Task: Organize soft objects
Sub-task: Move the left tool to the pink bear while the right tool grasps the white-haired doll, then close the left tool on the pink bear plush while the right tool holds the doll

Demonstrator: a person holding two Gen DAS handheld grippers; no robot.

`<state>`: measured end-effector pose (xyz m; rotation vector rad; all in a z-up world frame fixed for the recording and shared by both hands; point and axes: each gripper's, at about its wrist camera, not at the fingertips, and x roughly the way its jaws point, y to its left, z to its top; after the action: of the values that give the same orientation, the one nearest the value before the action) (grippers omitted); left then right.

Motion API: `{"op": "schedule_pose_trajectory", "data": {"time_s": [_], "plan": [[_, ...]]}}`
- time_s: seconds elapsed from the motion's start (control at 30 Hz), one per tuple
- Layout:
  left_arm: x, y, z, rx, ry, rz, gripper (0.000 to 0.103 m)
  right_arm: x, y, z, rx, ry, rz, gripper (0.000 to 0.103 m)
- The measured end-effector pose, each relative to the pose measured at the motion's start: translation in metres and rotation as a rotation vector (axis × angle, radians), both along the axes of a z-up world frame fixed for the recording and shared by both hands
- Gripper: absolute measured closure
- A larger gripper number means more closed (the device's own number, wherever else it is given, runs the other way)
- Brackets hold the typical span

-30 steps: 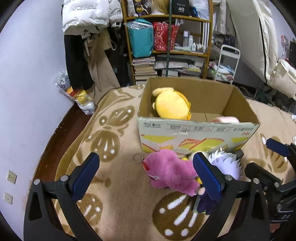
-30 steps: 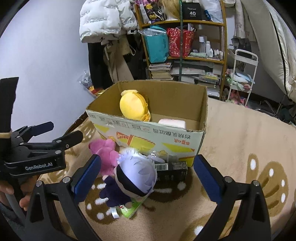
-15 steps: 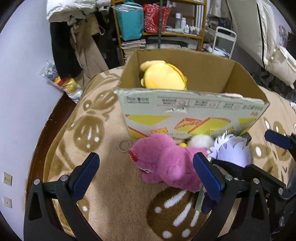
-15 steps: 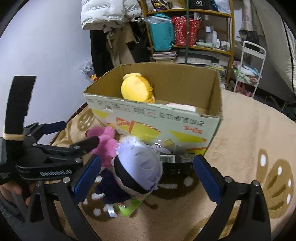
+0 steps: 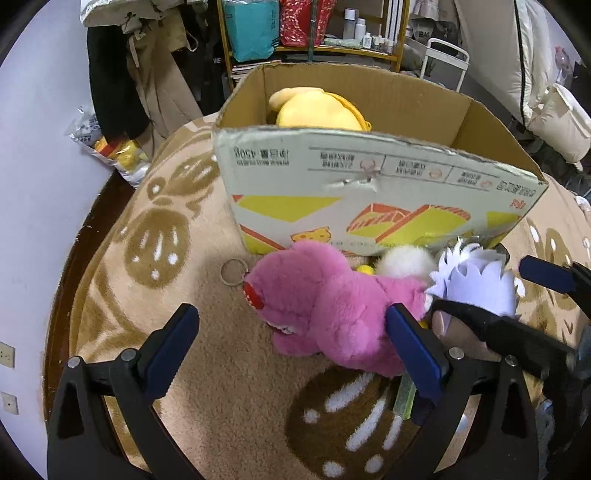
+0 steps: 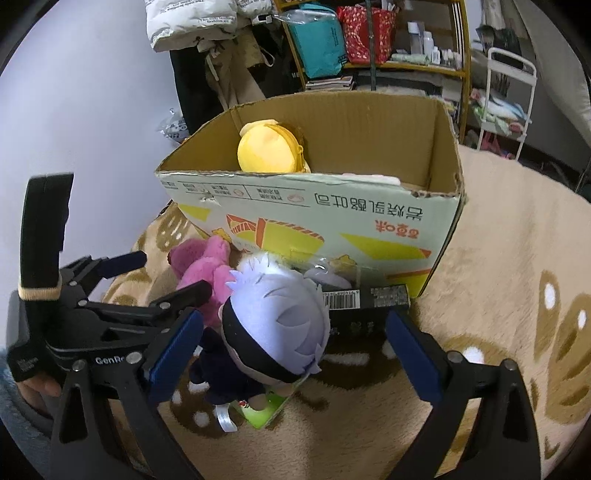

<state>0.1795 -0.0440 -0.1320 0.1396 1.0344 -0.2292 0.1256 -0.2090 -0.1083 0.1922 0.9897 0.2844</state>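
A pink plush toy (image 5: 332,310) lies on the blanket in front of an open cardboard box (image 5: 369,192); it also shows in the right wrist view (image 6: 201,264). A white-haired doll (image 6: 280,325) in dark clothes lies to its right, and also shows in the left wrist view (image 5: 476,280). A yellow plush (image 5: 317,110) sits inside the box. My left gripper (image 5: 295,354) is open, its right finger against the pink plush. My right gripper (image 6: 295,354) is open, low over the doll.
A dark flat package (image 6: 369,299) and a green packet (image 6: 262,410) lie by the doll. A key ring (image 5: 232,272) lies left of the pink plush. The tan patterned blanket (image 6: 517,295) spreads right. Shelves (image 5: 314,33) and hanging coats (image 5: 147,74) stand behind.
Both grippers have moved forward and lower toward the toys and the box. The left gripper's right finger now reaches the pink plush; the right gripper is nearer the doll.
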Motion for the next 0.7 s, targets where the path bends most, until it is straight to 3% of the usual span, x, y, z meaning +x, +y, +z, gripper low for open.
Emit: {"op": "schedule_pose_trajectory", "data": {"time_s": [0.23, 0.4, 0.53, 0.7], "plan": [[0.0, -0.003, -0.008, -0.01, 0.013, -0.034, 0.004, 0.006, -0.001, -0.009, 0.054, 0.048, 0.016, 0.029], [-0.001, -0.005, -0.013, -0.033, 0.028, -0.046, 0.01, 0.009, 0.002, -0.012, 0.059, 0.056, 0.027, 0.03], [-0.004, -0.006, -0.015, -0.093, 0.05, -0.067, 0.026, 0.012, 0.0, -0.014, 0.076, 0.066, 0.028, 0.03], [-0.006, -0.005, -0.017, -0.106, 0.054, -0.068, 0.031, 0.015, 0.001, -0.016, 0.079, 0.066, 0.029, 0.03]]}}
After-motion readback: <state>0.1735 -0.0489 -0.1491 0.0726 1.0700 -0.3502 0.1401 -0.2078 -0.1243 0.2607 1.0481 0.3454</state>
